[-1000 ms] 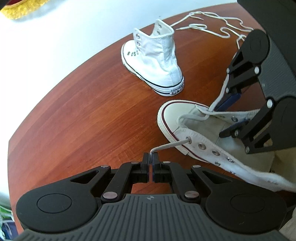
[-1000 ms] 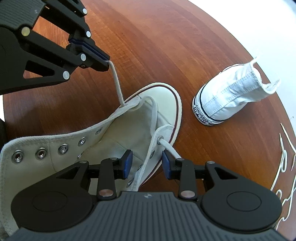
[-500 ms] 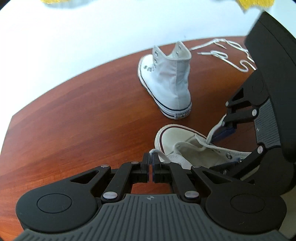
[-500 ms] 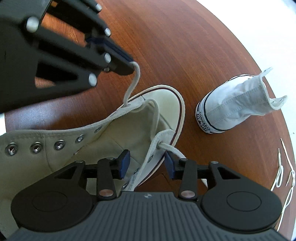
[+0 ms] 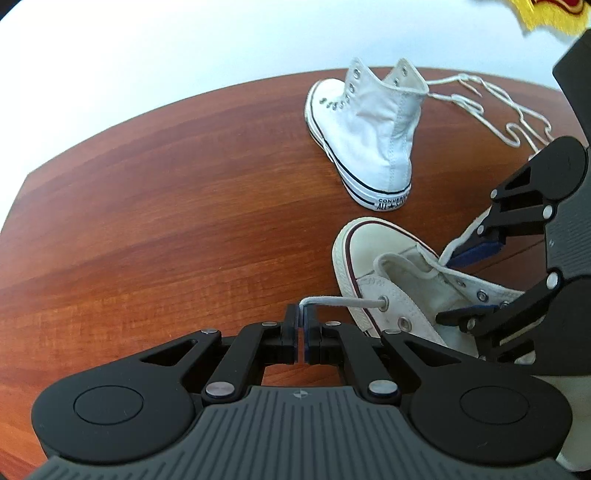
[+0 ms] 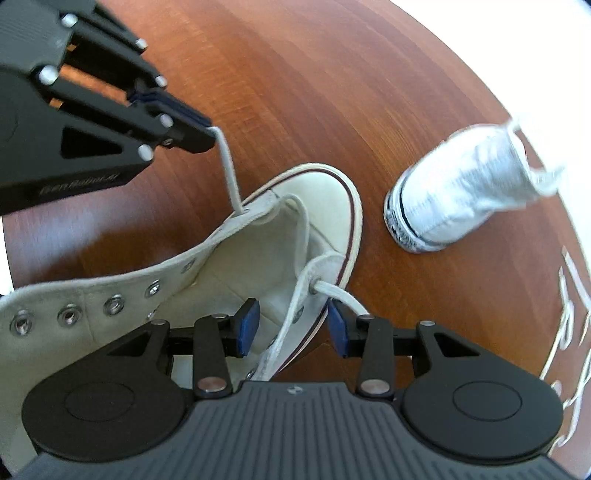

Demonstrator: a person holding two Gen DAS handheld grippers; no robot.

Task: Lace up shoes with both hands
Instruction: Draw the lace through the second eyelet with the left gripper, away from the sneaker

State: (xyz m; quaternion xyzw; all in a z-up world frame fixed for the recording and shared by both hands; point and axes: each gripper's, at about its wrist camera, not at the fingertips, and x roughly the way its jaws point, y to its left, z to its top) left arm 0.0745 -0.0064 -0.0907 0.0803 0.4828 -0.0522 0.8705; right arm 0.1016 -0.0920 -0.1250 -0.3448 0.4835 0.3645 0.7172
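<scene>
A cream high-top shoe (image 5: 373,243) (image 6: 314,195) with a dark red sole stripe lies on the wooden table, toe pointing away. My left gripper (image 5: 303,314) (image 6: 210,134) is shut on the end of its white lace (image 5: 343,302) (image 6: 229,170), which runs taut out of the front left eyelet. My right gripper (image 6: 291,325) (image 5: 476,284) stands open astride the shoe's right eyelet flap. The lace's other end (image 6: 340,291) leaves the front right eyelet and passes beside the right finger, not clamped.
A white high-top shoe (image 5: 369,136) (image 6: 461,199) stands further off on the table (image 5: 147,203), heel towards me. A loose white lace (image 5: 498,110) (image 6: 569,314) lies tangled beyond it near the table's edge. A yellow fringed cloth (image 5: 546,14) hangs at the top right.
My left gripper has rolled, keeping hold of the lace end, which now stretches straight from the eyelet. The right gripper's jaws have widened a little over the flap.
</scene>
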